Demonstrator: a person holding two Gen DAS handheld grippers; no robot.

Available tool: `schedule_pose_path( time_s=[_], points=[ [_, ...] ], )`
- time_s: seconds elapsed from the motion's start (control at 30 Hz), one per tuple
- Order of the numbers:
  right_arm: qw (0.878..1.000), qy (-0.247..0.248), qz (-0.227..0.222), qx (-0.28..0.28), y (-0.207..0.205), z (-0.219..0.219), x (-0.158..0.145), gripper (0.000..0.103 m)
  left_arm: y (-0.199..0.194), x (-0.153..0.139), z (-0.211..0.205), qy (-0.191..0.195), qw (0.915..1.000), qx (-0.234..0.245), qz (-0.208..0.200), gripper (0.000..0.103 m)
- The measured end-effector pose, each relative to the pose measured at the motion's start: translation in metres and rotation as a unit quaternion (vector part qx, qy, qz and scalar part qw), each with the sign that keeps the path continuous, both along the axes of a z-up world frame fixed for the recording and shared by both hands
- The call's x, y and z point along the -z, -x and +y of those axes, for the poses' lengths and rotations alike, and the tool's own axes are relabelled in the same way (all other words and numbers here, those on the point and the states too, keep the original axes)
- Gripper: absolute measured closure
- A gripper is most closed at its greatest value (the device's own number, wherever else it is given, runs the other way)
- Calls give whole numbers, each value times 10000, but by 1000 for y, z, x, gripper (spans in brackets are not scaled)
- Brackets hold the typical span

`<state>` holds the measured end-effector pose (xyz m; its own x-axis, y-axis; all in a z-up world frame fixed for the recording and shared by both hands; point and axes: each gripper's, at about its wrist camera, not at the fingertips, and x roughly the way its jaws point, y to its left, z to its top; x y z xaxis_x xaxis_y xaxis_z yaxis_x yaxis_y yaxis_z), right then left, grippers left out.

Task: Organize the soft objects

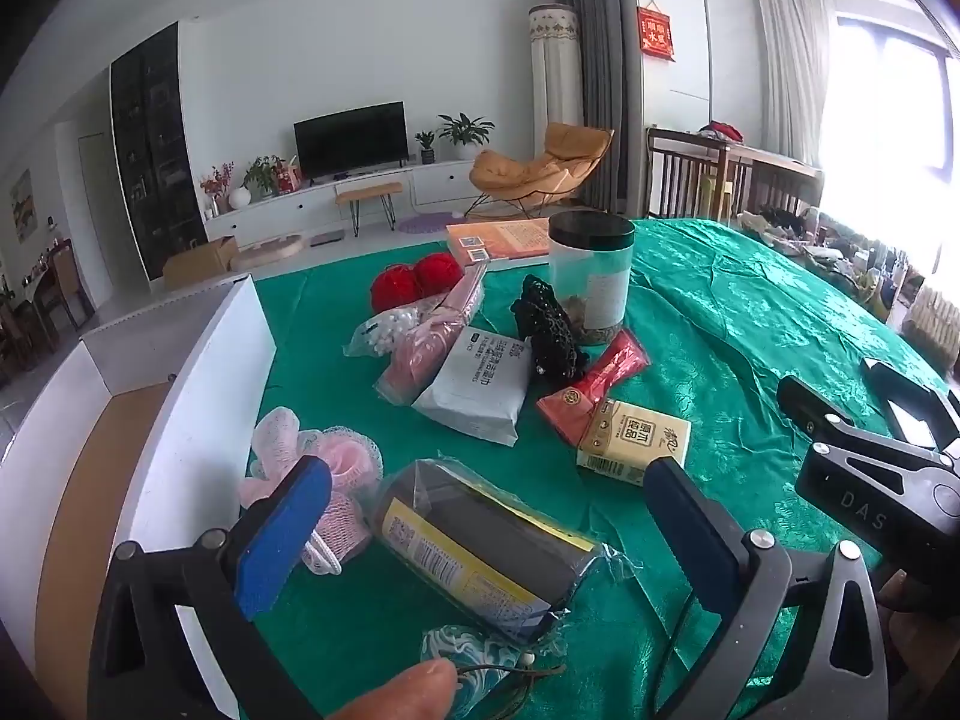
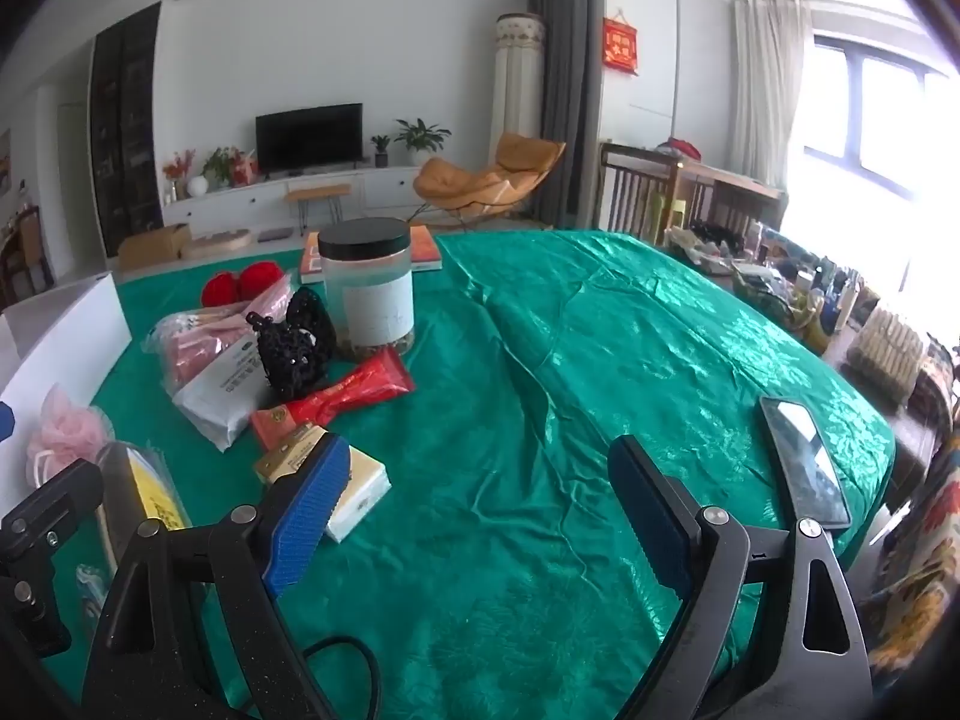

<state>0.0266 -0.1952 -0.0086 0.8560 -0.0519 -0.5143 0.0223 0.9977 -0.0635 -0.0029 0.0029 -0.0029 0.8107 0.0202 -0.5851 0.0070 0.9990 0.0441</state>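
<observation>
My left gripper (image 1: pixel 486 510) is open above a grey and yellow wrapped pack (image 1: pixel 480 546) on the green tablecloth (image 1: pixel 750 324). A pink mesh sponge (image 1: pixel 318 468) lies just left of it, beside the white box (image 1: pixel 198 420). Further back lie a white wipes pack (image 1: pixel 474 390), a pink bagged item (image 1: pixel 432 330), a black knitted piece (image 1: pixel 546 324), a red sachet (image 1: pixel 594 384), a tissue pack (image 1: pixel 636 441) and red yarn balls (image 1: pixel 414 282). My right gripper (image 2: pixel 480 510) is open and empty over bare cloth, right of the tissue pack (image 2: pixel 342 480).
A clear jar with a black lid (image 2: pixel 367 291) stands mid-table, an orange book (image 1: pixel 501 237) behind it. A phone (image 2: pixel 804 468) lies at the right edge. A blue patterned pouch with cords (image 1: pixel 474 660) lies near my left gripper. Cluttered items line the far right side.
</observation>
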Motion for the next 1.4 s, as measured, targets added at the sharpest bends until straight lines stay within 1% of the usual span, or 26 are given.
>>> schedule_pose_path(
  time_s=[0.43, 0.77, 1.4],
  points=[
    [10000, -2, 10, 1, -1, 2, 0, 13, 1, 7, 3, -53, 9999, -86, 116, 0],
    [10000, -9, 26, -54, -3, 5, 4, 13, 3, 6, 5, -128, 9998, -96, 97, 0],
    [10000, -20, 44, -76, -5, 7, 6, 13, 3, 9, 8, -124, 9997, -146, 115, 0]
  ],
)
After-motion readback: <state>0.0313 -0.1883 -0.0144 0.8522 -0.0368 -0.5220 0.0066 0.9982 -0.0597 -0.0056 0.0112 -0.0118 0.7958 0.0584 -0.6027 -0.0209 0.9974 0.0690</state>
